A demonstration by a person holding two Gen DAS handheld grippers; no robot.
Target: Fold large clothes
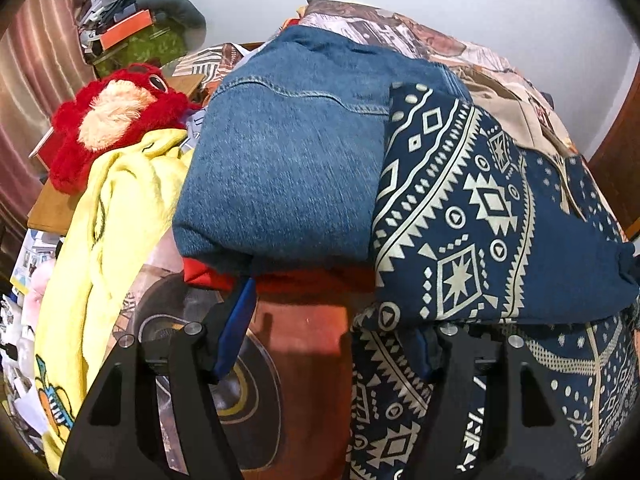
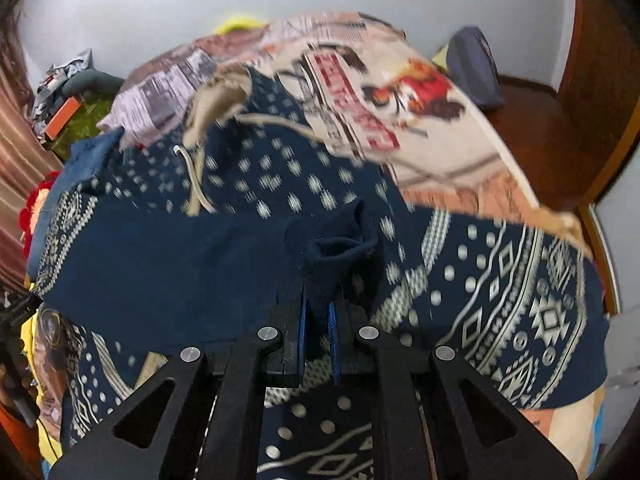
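Observation:
A navy garment with a cream geometric pattern (image 1: 472, 216) lies on the bed at the right of the left wrist view and fills the right wrist view (image 2: 240, 248). My left gripper (image 1: 332, 344) is open, its fingers wide apart; the right one is hidden under the garment's near edge. My right gripper (image 2: 318, 320) is shut on a bunched navy fold of the garment. A cream drawstring (image 2: 196, 184) hangs on the garment's far part.
A folded blue denim piece (image 1: 288, 160) lies over a red cloth (image 1: 312, 280) beside the navy garment. A yellow towel (image 1: 112, 232) and a red plush toy (image 1: 108, 120) sit at the left. A printed bedspread (image 2: 380, 92) covers the bed. Wooden floor (image 2: 552, 140) at right.

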